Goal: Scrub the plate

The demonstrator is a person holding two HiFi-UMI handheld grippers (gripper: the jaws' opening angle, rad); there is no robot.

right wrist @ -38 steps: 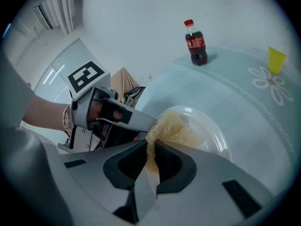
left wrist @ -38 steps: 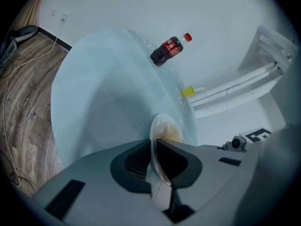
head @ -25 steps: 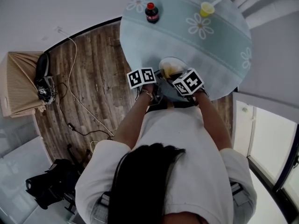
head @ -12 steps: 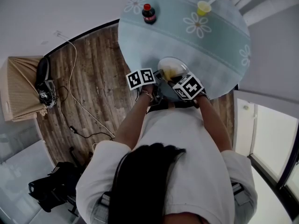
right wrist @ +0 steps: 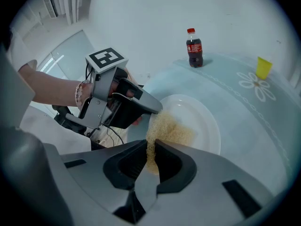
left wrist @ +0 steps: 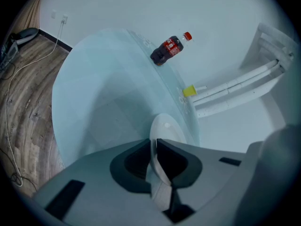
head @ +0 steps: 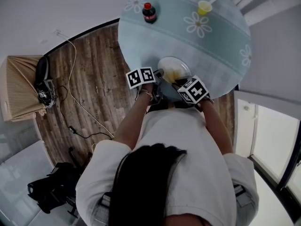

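The white plate (left wrist: 165, 126) lies on the counter (right wrist: 254, 126), and its near rim is clamped between the jaws of the left hand-held gripper (left wrist: 154, 142). A tan scouring pad (right wrist: 171, 128) is pinched by the right hand-held gripper (right wrist: 151, 144) and pressed onto the plate just beyond its jaws. In the head view both pairs of jaws and the plate's near edge are hidden beneath the gripper bodies.

Right claw (right wrist: 151, 149) shifted slightly back toward near rim, dragging scrub pad (right wrist: 165, 130) across plate (right wrist: 207, 126).

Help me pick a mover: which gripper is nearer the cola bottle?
Left. The left gripper clamps the plate rim on the bottle side; the right gripper holds a sponge farther off.
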